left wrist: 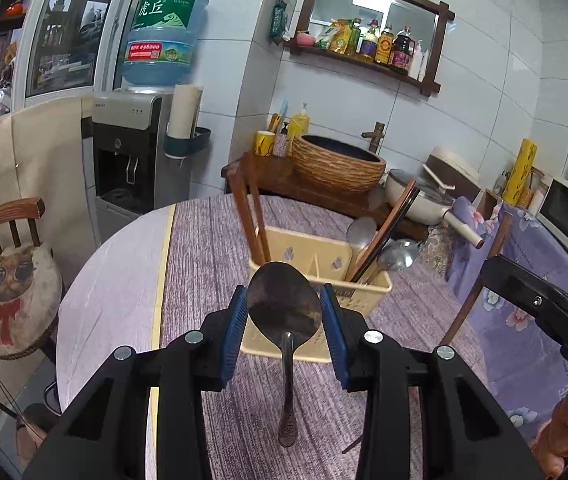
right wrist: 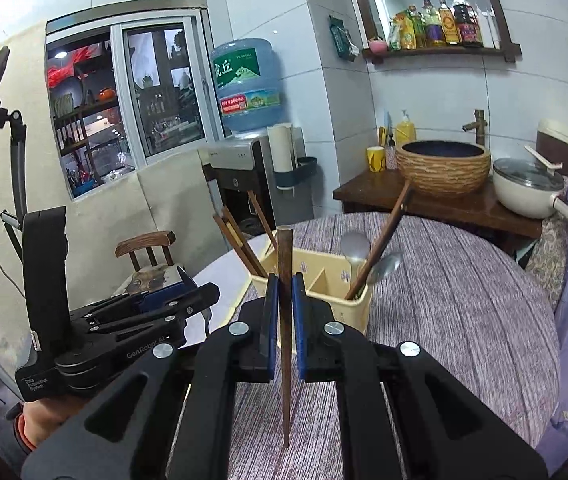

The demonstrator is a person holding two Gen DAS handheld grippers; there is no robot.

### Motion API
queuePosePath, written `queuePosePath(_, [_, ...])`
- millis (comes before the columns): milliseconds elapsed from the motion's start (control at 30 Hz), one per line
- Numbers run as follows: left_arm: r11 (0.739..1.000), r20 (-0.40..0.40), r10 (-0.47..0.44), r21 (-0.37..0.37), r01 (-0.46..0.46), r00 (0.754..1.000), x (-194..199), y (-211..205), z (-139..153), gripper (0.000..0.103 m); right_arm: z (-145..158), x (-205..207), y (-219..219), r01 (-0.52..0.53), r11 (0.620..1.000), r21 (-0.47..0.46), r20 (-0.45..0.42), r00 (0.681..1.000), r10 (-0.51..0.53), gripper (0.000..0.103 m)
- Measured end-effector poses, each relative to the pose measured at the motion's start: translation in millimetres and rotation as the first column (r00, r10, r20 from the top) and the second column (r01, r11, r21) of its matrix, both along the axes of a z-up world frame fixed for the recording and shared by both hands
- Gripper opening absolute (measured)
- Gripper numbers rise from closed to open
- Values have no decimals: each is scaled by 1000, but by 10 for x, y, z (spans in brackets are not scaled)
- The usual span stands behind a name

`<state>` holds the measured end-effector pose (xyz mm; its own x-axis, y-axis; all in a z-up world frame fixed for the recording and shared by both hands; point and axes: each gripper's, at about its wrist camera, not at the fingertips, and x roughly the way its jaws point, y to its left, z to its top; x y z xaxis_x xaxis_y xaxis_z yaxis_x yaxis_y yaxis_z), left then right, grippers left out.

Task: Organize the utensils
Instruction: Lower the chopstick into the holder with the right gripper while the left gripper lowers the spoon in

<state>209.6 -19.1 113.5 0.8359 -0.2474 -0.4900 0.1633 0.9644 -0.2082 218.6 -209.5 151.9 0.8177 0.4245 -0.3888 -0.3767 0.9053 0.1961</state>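
My left gripper [left wrist: 284, 312] is shut on a dark metal spoon [left wrist: 284, 308], bowl up and handle hanging down, just in front of the beige utensil caddy [left wrist: 364, 292]. My right gripper [right wrist: 285, 292] is shut on a brown wooden chopstick [right wrist: 285, 248], held upright just in front of the caddy [right wrist: 324, 276]. The caddy holds several chopsticks [left wrist: 251, 216] in its left compartment and a chopstick with metal spoons [left wrist: 398, 256] in its right one. The left gripper's body also shows at the left of the right wrist view [right wrist: 123, 320].
The caddy stands on a round table with a purple-grey striped cloth [left wrist: 211, 248]. Behind it are a wooden counter with a woven basin [left wrist: 338, 162] and a white pot [right wrist: 528, 188]. A cat-cushion chair [left wrist: 15, 288] and a water dispenser [left wrist: 127, 152] stand on the left.
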Motion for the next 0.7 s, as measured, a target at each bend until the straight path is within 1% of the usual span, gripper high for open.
queuePosePath(67, [1000, 26, -2, -7, 2, 1000, 15, -8, 159, 37, 123, 24, -10, -10, 1000, 8, 22, 1000, 10, 8])
queuePosePath(200, [1000, 93, 4, -4, -4, 996, 87, -63, 485, 37, 475, 74, -46, -5, 1000, 30, 105, 994, 1, 8])
queuePosePath(267, [1000, 118, 22, -8, -21, 993, 177, -84, 642, 37, 633, 109, -59, -3, 999, 38, 135, 991, -2, 8])
queuePosePath(333, [999, 141, 32, -29, -29, 989, 305, -104, 813, 37, 827, 157, -62, 15, 999, 41, 177, 984, -22, 8])
queuePosePath(433, [997, 177, 65, -42, -59, 982, 497, -132, 969, 37, 1045, 263, -52, 51, 998, 39, 220, 974, -59, 8])
queuePosePath(500, [996, 186, 83, -48, -75, 979, 631, -155, 998, 37, 1140, 374, -48, 73, 996, 41, 236, 968, -81, 8])
queuePosePath(600, [994, 194, 103, -51, -95, 976, 804, -204, 932, 37, 1171, 523, -35, 111, 993, 41, 254, 960, -118, 8])
queuePosePath(700, [994, 205, 106, -24, -103, 973, 909, -277, 733, 37, 1098, 653, -15, 140, 989, 36, 257, 956, -145, 8])
